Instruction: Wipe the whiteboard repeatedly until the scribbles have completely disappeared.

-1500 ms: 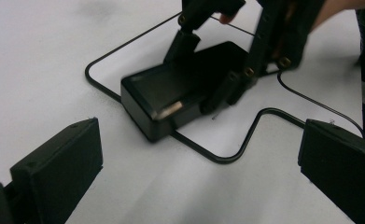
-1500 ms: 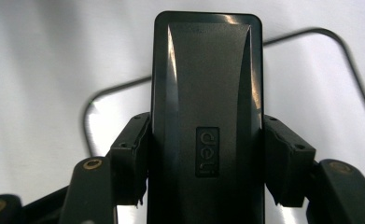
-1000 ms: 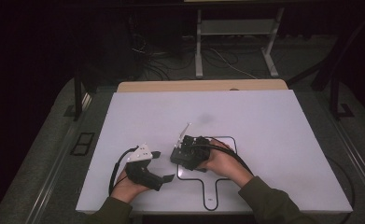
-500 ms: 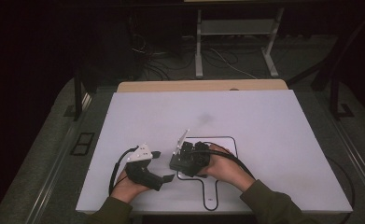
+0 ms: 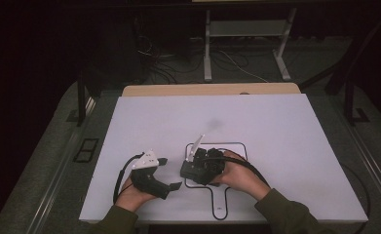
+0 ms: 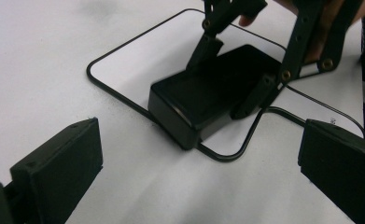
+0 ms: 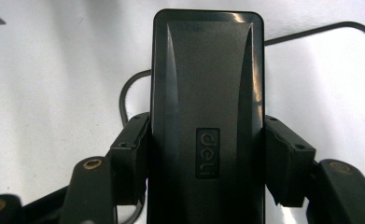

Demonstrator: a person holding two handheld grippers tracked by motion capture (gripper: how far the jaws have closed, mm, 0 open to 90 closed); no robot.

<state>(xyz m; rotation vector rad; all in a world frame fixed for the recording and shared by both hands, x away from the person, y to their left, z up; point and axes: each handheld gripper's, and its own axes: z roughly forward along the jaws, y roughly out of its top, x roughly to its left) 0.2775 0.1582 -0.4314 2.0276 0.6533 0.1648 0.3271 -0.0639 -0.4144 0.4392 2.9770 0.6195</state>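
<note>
One black stapler [image 7: 207,116], marked "deli" on its top, lies on the white table [image 5: 285,126] inside the one black outline [image 5: 239,145] drawn on the table's surface, a rounded box with a handle-like stem running toward the person. That outline serves as the landmark here. The stapler sits in the box part of the outline, at the side toward the left tool, with one short end reaching the outline's line.

Two tools are in use, one per hand. The right tool [image 7: 207,161] is clamped on the stapler: its two black pads [image 7: 131,158] press against the stapler's two long sides, about midway along the body. In the left gripper view the same grip shows from the side, the right tool's [image 6: 231,79] linkages coming down onto the stapler [image 6: 203,100] from above. In the high view the right tool [image 5: 201,165] and the right hand [image 5: 239,173] lie over the box part of the outline.

The left tool [image 6: 199,172] stands with its two jaws wide apart and nothing between them; it points at the stapler from outside the outline. In the high view the left tool [image 5: 171,173] rests on the table just beside the outline, on its left, held by the left hand [image 5: 132,195].

One grey three-cornered plate [image 5: 146,160] tops the left tool. One pale plate [image 5: 196,147] rises tilted from the right tool, over the outline's near-left corner.
</note>
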